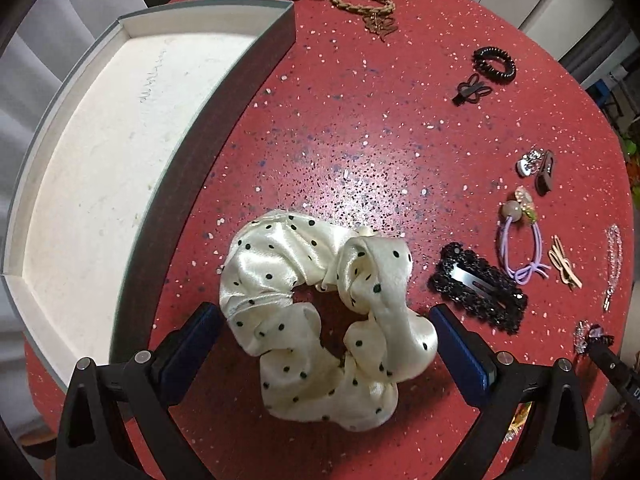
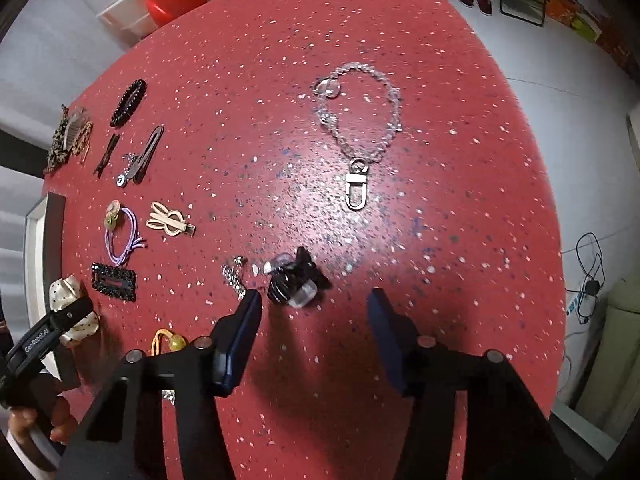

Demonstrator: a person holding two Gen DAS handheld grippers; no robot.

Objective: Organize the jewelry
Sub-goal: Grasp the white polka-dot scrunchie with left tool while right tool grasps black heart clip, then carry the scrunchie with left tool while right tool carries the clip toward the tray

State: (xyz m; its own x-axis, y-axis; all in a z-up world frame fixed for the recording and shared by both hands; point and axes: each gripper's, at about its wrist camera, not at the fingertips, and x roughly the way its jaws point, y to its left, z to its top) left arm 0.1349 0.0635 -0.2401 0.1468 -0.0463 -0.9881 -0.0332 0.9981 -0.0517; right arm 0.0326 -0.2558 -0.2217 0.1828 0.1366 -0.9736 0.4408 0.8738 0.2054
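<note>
left gripper [image 1: 326, 330] jaws wide | straddling scrunchie [image 1: 320, 312] | table [image 1: 360, 120]

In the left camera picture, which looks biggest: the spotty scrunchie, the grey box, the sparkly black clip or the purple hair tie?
1. Grey box
2. Spotty scrunchie, though it lies nearest the camera
3. Sparkly black clip
4. Purple hair tie, close to the clip in size

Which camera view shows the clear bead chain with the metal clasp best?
The right wrist view shows it best: the clear bead chain lies whole and unobstructed on the red table, its loop and silver clasp plain. In the left wrist view the same chain is only a thin, squeezed strip at the far right edge.
</note>
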